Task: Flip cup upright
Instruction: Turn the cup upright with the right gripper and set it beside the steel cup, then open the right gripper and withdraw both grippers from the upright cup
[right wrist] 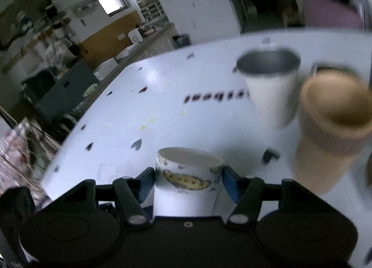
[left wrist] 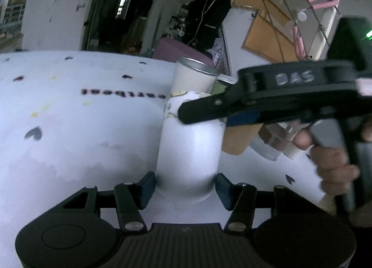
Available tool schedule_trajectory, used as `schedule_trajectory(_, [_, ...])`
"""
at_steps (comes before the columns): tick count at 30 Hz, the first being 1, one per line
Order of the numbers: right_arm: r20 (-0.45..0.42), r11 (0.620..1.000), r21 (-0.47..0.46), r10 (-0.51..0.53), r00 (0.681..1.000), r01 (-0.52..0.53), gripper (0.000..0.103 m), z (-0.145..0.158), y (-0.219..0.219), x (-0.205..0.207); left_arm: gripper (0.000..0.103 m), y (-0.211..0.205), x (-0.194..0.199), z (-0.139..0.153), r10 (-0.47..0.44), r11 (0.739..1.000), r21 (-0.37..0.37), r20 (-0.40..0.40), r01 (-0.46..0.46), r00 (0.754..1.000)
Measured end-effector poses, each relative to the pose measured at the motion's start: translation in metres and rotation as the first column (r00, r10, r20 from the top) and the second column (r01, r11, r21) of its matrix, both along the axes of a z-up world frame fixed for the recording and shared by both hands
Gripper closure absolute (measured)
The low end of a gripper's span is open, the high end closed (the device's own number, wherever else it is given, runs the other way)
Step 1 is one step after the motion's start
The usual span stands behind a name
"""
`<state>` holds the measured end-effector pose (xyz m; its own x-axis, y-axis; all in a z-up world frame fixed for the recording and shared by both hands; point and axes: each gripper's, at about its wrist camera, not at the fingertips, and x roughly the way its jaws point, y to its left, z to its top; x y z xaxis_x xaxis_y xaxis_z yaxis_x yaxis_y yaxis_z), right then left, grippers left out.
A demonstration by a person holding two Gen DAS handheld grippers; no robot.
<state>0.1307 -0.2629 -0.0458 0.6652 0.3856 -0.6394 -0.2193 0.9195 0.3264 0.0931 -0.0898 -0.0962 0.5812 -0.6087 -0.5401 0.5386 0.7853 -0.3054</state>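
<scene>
- Both hand-held grippers have hold of the same white paper cup [left wrist: 187,158]. Our left gripper [left wrist: 185,186] is narrowed around the cup's plain end, a blue pad pressed to each side, and our right gripper [right wrist: 188,183] clamps it near the rim.
- From the right wrist view, the cup [right wrist: 187,184] shows its open mouth facing up and a yellow printed pattern on its wall, so we judge it close to upright, or already there.
- From the left wrist view, the right gripper [left wrist: 204,114] reaches in from the right and crosses the cup's far, patterned end. We judge the two holds share the turning, one steadying each end.
- Whether the cup touches the white table [left wrist: 81,140] we cannot tell; the fingers hide its base.
- Farther off stand a metal-lined white cup [right wrist: 270,86] and, to its right, a tan ribbed cup [right wrist: 332,133], both mouth up and near the held cup, so any swing to the right risks knocking them.
- Blur around those cups suggests motion.
</scene>
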Motion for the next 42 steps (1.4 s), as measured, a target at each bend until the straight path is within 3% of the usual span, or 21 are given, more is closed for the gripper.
schedule_trajectory(6, [0.105,0.991,-0.125,-0.026,0.994,0.039,0.040,0.015,-0.010,0.000,0.047,-0.030,0.028,-0.005,0.018,1.000,0.023,0.083,-0.020,0.996])
schedule_trajectory(12, [0.168,0.962,-0.255,-0.052,0.984,0.095,0.040,0.013,-0.004,0.005,0.047,-0.055,0.057,-0.011,0.014,0.999,0.028,0.086,-0.016,0.996])
schedule_trajectory(17, [0.172,0.947,-0.304,-0.057,0.984,0.108,0.040,0.009,-0.001,0.013,0.048,-0.065,0.068,-0.021,0.008,1.000,0.026,0.048,-0.009,0.999])
schedule_trajectory(23, [0.180,0.951,-0.284,-0.069,0.981,0.119,0.035,0.010,0.001,0.013,0.049,-0.064,0.066,-0.021,0.006,1.000,0.029,0.045,-0.007,0.999])
schedule_trajectory(28, [0.191,0.949,-0.287,-0.076,0.979,0.130,0.025,0.011,0.002,0.010,0.040,-0.060,0.062,-0.021,0.015,0.999,0.032,0.040,-0.016,0.999])
schedule_trajectory(33, [0.199,0.956,-0.260,-0.085,0.976,0.136,0.025,0.015,-0.003,0.003,0.039,-0.054,0.057,-0.015,0.020,0.999,0.031,0.045,-0.022,0.999])
schedule_trajectory(42, [0.299,0.963,-0.202,-0.110,0.948,0.176,0.022,0.038,-0.022,-0.044,0.033,-0.034,0.021,0.023,0.057,0.998,0.027,0.101,-0.060,0.993])
